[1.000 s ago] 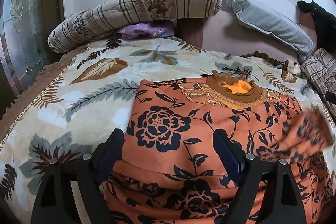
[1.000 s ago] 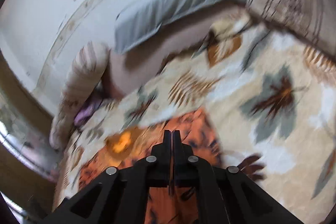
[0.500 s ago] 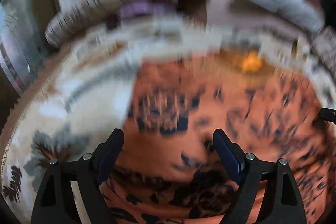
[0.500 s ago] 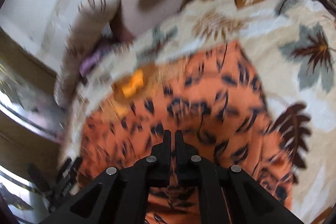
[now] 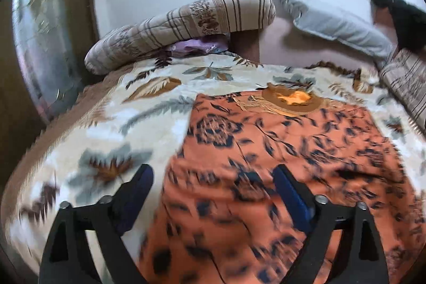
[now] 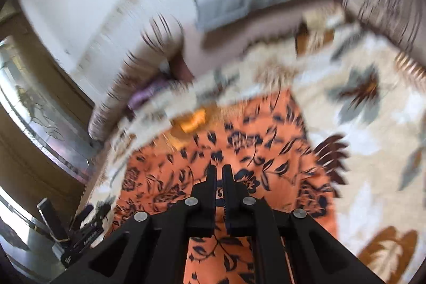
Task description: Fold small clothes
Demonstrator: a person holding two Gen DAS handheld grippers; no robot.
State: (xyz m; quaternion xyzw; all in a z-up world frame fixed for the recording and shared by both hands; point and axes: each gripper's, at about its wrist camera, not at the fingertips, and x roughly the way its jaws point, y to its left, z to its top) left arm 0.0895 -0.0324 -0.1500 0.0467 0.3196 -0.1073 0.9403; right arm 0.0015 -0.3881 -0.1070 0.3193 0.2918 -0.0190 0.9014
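An orange garment (image 5: pixel 293 151) with a dark flower print lies flat on the leaf-patterned bedspread (image 5: pixel 119 129), its brown collar (image 5: pixel 291 99) toward the pillows. My left gripper (image 5: pixel 213 175) hovers over the garment's near left part. Its jaws are opening, and the fingers stand wide apart, pressing on nothing. In the right wrist view the same garment (image 6: pixel 239 145) fills the lower middle. My right gripper (image 6: pixel 218 172) is shut above it, with no cloth seen between its fingers. Both views are motion-blurred.
A striped bolster (image 5: pixel 186 25) and a grey pillow (image 5: pixel 332 25) lean on the wall behind the bed, with purple cloth (image 5: pixel 197 45) under the bolster. A striped quilt (image 5: pixel 404 81) and a black item (image 5: pixel 404 20) sit at the right. A glass-fronted cabinet (image 5: pixel 45 31) stands left.
Both grippers have drawn back from the pillows, so more of the garment shows. The sleeve, raised at the right in the left wrist view a second ago, lies flat. The left jaws stand slightly wider.
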